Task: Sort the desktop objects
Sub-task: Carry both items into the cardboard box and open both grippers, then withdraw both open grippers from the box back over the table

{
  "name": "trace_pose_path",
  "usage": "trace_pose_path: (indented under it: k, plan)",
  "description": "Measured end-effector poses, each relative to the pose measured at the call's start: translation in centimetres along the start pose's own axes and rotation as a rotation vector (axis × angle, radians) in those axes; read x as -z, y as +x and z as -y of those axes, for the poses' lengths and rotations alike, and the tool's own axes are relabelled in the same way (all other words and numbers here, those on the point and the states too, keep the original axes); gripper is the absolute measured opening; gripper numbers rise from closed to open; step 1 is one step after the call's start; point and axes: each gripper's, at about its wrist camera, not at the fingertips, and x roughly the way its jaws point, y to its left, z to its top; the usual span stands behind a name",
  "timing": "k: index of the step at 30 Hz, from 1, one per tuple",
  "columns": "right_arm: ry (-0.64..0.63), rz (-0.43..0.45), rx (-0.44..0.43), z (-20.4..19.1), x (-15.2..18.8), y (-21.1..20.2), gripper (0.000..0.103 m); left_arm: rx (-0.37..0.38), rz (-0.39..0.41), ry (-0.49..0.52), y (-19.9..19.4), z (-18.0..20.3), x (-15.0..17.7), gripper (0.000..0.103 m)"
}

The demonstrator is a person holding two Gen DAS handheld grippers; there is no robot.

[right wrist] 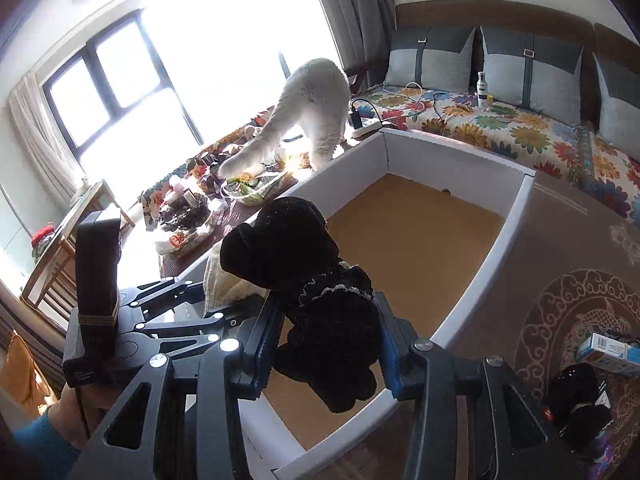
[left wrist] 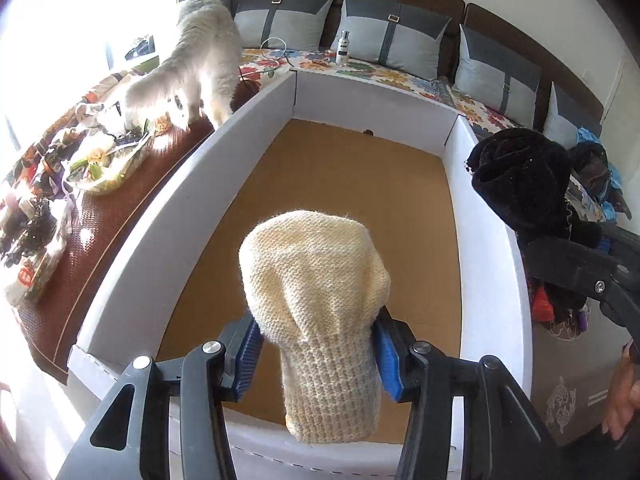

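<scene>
Cream knitted sock, chunky weave with a ribbed cuff hanging down, clamped at its waist between the blue pads of the left gripper, toe end bulging forward beyond the jaws. Black fuzzy sock, bunched, with a pale frilly trim across it, pinched the same way by the right gripper, jaws pressed into both sides. Both held above the near end of a white-walled cardboard box with a bare brown floor directly ahead of and below the jaws.

Left of the box, past its long wall: a white cat standing on a dark woven mat among a basket of greens and wrapped packets. Right of the right jaws, on a brown patterned cloth over the bench: a small blue-and-white carton and a dark bundle.

Beyond the box's far wall, a sofa with a floral cover, grey cushions, a white cable and 1 upright bottle. Bright window with curtains at far left.
</scene>
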Motion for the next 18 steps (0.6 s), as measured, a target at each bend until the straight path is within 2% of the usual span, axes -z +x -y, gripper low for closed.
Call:
trace_pose_path:
  k: [1,2,3,4,6,8,12,15,18]
  plan:
    - [-0.005,-0.029,0.011,-0.4,0.0,1.3,0.052,-0.019,-0.036,-0.01,0.8,-0.4,0.2,0.059]
    - [-0.005,-0.058,0.024,-0.7,0.2,2.4,0.067,-0.031,-0.053,-0.024,1.4,-0.9,0.5,0.069]
    - [-0.003,-0.074,0.046,-0.7,0.5,3.1,0.076,-0.032,-0.052,-0.038,1.4,-1.3,1.0,0.075]
    - [0.002,-0.07,0.064,-0.8,0.7,3.3,0.084,-0.023,-0.039,-0.051,1.2,-1.5,1.4,0.076]
    - [0.021,-0.038,0.066,-0.6,1.3,2.6,0.084,0.003,-0.004,-0.074,0.5,-1.9,1.9,0.077]
    - [0.039,-0.003,0.07,0.1,1.8,1.3,0.091,0.017,0.021,-0.093,-0.1,-1.8,2.4,0.079]
    - [0.037,0.072,0.147,2.7,4.1,-2.3,0.095,0.062,0.087,-0.099,-1.8,0.3,3.2,0.079]
    - [0.02,0.121,0.242,5.5,7.8,-5.8,0.098,0.138,0.132,-0.038,-3.8,4.5,3.9,0.079]
    - [0.006,0.125,0.374,9.2,12.7,-8.9,0.1,0.232,0.154,0.077,-5.7,10.3,5.0,0.079]
